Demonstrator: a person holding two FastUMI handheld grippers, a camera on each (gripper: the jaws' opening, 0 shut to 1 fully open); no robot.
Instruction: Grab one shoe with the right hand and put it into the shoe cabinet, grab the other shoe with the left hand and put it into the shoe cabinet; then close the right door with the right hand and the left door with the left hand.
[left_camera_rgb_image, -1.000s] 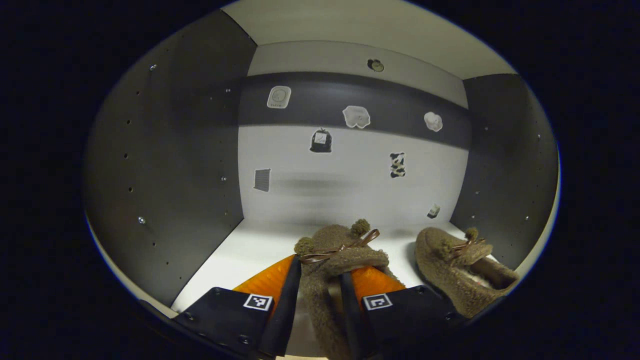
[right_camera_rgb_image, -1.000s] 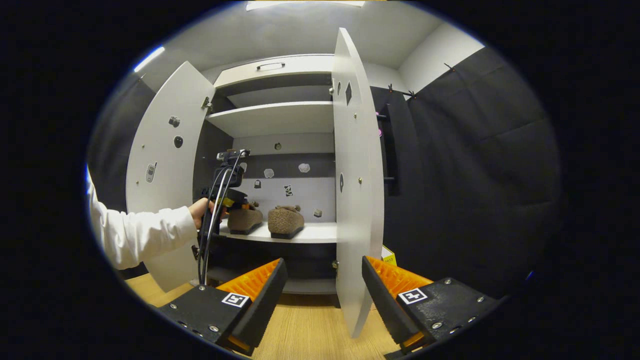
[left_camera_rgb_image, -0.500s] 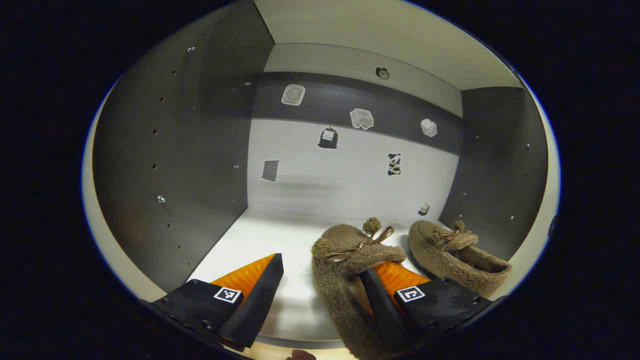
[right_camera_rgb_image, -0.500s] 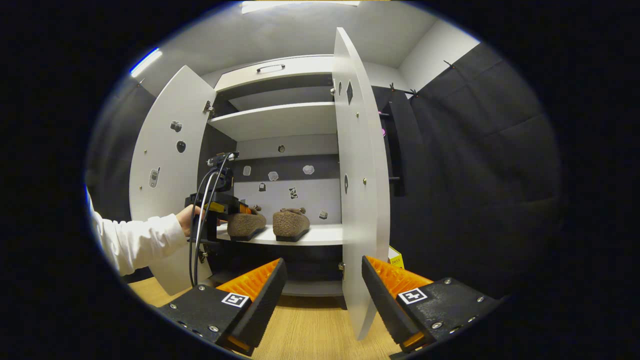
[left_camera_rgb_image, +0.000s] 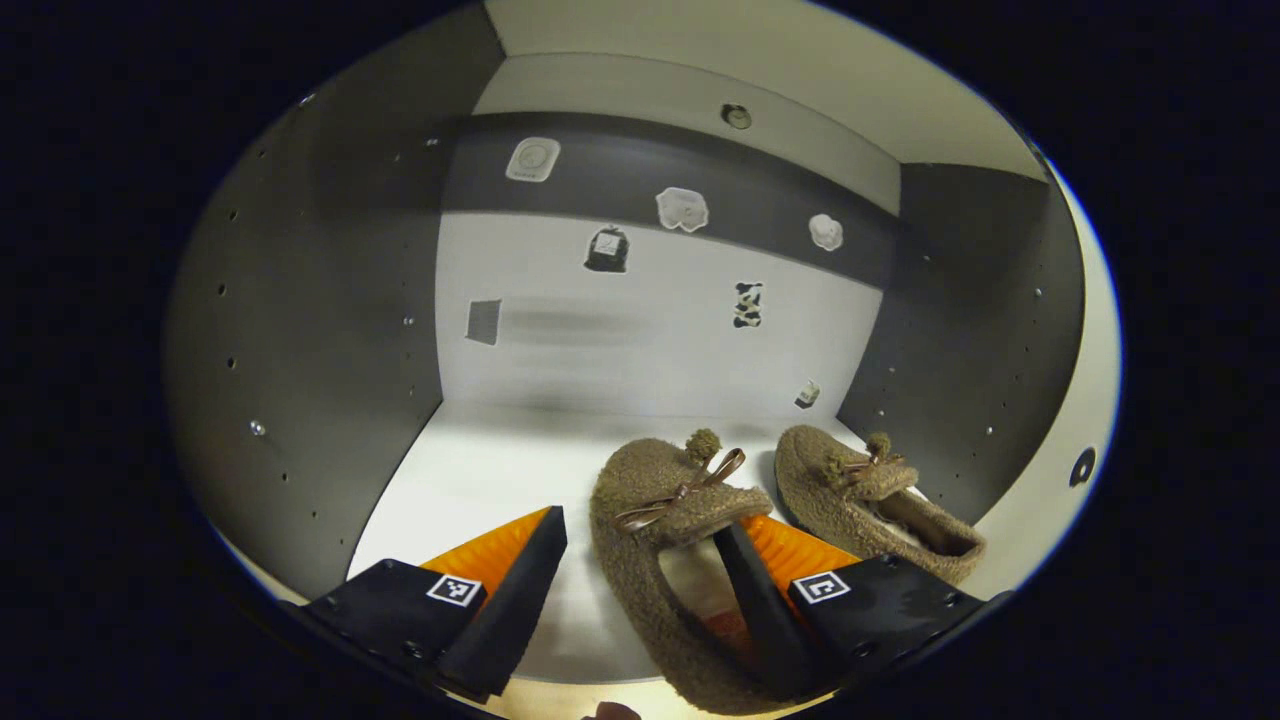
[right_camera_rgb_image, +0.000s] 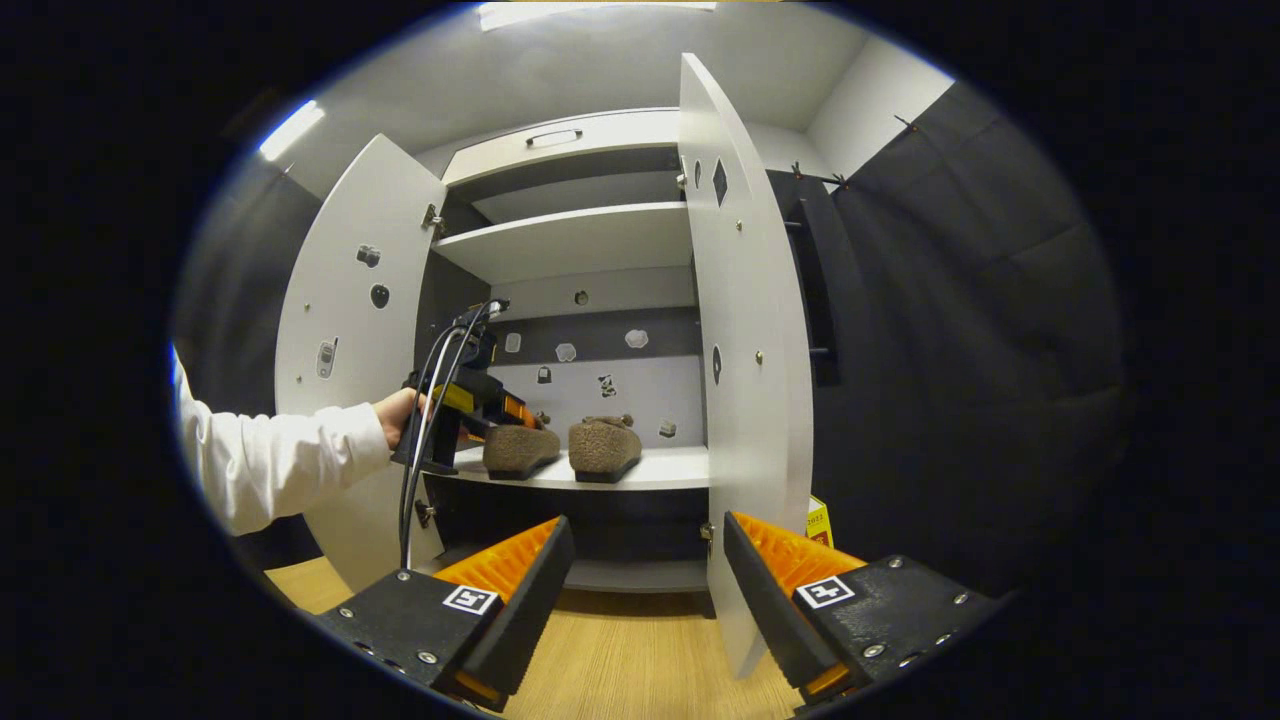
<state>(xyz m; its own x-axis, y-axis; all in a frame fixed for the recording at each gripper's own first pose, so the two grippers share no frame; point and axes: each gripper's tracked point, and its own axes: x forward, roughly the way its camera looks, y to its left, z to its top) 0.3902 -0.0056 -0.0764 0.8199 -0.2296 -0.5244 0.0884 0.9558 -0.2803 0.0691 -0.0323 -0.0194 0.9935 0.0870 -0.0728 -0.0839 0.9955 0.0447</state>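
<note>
Now both fuzzy brown shoes sit side by side on the white shelf inside the shoe cabinet. The left shoe lies near the front edge, and the right shoe is just beside it, close to the dark side wall.

My left gripper has its fingers spread wide. One finger is out on the bare shelf. The other looks like it is down inside the left shoe's opening. If I pull back crooked, that finger could hook the fuzzy rim and drag the shoe off the shelf.

My right gripper hangs in front of the cabinet with its fingers spread, holding nothing. The right door and the left door both stand open. If I swing a door while my left gripper is in there, it could bump.
</note>
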